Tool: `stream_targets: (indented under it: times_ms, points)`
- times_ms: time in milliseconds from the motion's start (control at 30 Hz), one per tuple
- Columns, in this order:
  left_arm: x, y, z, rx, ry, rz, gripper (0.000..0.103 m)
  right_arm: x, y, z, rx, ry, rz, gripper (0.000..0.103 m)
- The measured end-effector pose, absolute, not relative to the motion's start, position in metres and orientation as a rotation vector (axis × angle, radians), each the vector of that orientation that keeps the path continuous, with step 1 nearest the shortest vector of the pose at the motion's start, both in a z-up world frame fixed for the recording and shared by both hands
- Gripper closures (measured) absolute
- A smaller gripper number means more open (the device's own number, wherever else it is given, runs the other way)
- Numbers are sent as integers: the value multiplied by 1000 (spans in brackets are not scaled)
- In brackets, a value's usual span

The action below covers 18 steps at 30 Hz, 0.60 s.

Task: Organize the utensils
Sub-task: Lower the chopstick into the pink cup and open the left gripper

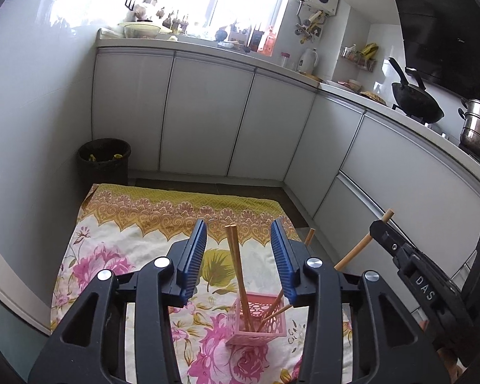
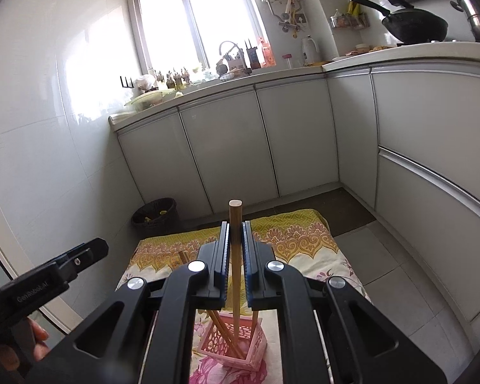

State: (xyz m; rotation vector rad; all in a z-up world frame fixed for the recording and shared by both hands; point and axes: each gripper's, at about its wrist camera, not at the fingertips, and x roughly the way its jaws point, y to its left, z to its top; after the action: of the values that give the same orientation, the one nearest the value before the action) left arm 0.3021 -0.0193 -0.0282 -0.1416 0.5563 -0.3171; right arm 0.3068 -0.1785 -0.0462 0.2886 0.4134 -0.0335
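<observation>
Two grippers over one pink holder (image 1: 256,323), set on a floral cloth (image 1: 112,256) on the kitchen floor.

Left gripper (image 1: 238,233): jaws apart, blue pads (image 1: 195,256) clear of everything, nothing gripped. Poised above and just behind the holder, with a pair of upright sticks showing in the gap between the pads without touching either.

Right gripper (image 2: 236,233): jaws closed on one chopstick (image 2: 235,272), clamped partway along its length. Top end well above the fingertips, lower end down inside the holder. Held close to upright in the right wrist view, slanting in from the right in the left one.

Four chopsticks counted in all:
- two standing together (image 1: 235,265) against the holder's left side
- one leaning (image 1: 309,236) to the right, mostly hidden behind the left gripper's right finger
- one in the right gripper's clamp

Three loose in the holder, then, and the fourth with only its tip inside.

One hand (image 2: 32,339) glimpsed at the lower left of the right wrist view, on the left gripper's handle.

Further off: one dark bin (image 1: 104,160) in the corner beyond the cloth, one black wok (image 1: 416,102) and one steel pot (image 1: 476,124) on the counter to the right.
</observation>
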Motion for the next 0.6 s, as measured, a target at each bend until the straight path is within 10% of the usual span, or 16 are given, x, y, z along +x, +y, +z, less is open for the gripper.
stream_targets:
  times_ms: [167, 267, 467, 600]
  points:
    - [304, -12, -40, -151, 592, -288, 63, 315, -168, -70, 281, 452, -25, 90]
    - [301, -8, -40, -143, 587, -267, 57, 312, -169, -72, 294, 437, -52, 34]
    - [293, -5, -39, -122, 594, -280, 48, 285, -194, -56, 356, 358, -147, 7]
    - [283, -8, -40, -108, 596, -288, 34, 264, -216, -48, 358, 370, -231, 7]
